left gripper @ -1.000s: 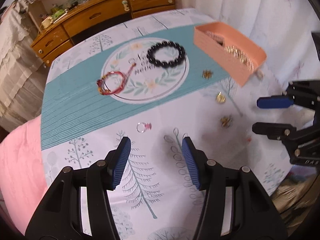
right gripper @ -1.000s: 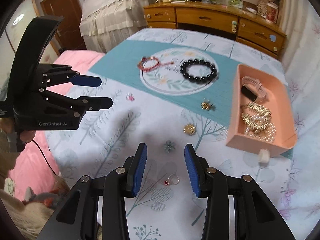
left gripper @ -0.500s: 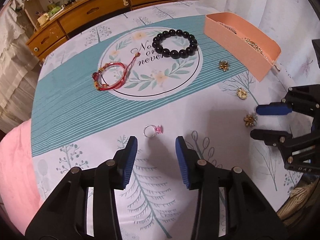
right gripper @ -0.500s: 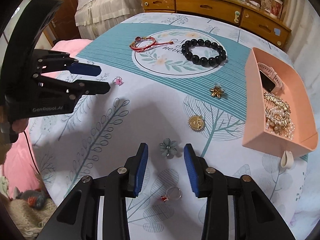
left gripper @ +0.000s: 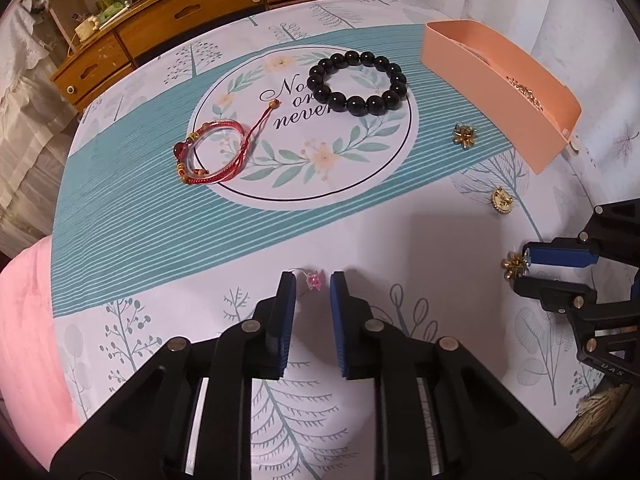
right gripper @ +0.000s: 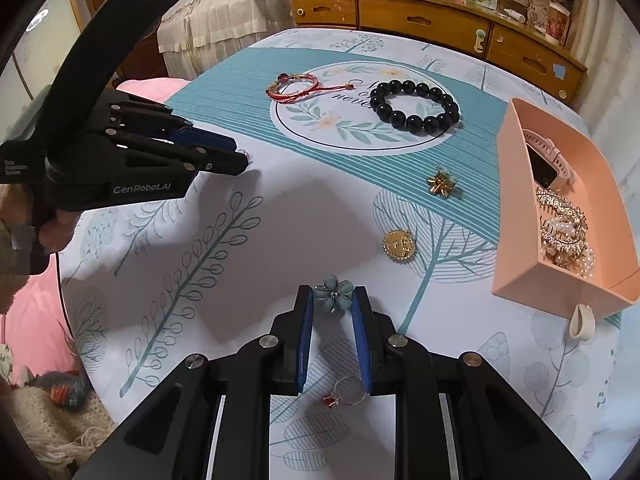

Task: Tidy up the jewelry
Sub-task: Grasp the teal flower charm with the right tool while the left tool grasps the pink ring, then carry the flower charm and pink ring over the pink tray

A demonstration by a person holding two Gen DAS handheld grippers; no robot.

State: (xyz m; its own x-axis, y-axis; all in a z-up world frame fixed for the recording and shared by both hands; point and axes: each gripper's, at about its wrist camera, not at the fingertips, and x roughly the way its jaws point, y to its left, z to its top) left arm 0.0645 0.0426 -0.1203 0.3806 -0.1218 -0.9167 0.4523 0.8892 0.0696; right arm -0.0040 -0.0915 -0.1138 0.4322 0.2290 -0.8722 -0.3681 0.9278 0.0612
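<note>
One round table (right gripper: 280, 216) wears a white and teal cloth, near one wooden dresser (right gripper: 440, 24) and one bed (right gripper: 224, 20). One pink tray (right gripper: 516, 216) holds a watch and shiny bits. Two bracelets lie in the middle: a black bead one (right gripper: 414, 106) and a red string one (right gripper: 294, 88). Two gold flower pins (right gripper: 440, 184) and one gold coin charm (right gripper: 398, 243) lie loose. The left gripper (left gripper: 312, 282) is closing, with the pink ring (left gripper: 310, 280) between its tips. The right gripper (right gripper: 333, 298) is closing, and the blue flower (right gripper: 333, 298) sits between its pads, touching both. One red ring (right gripper: 346, 394) lies under it.
</note>
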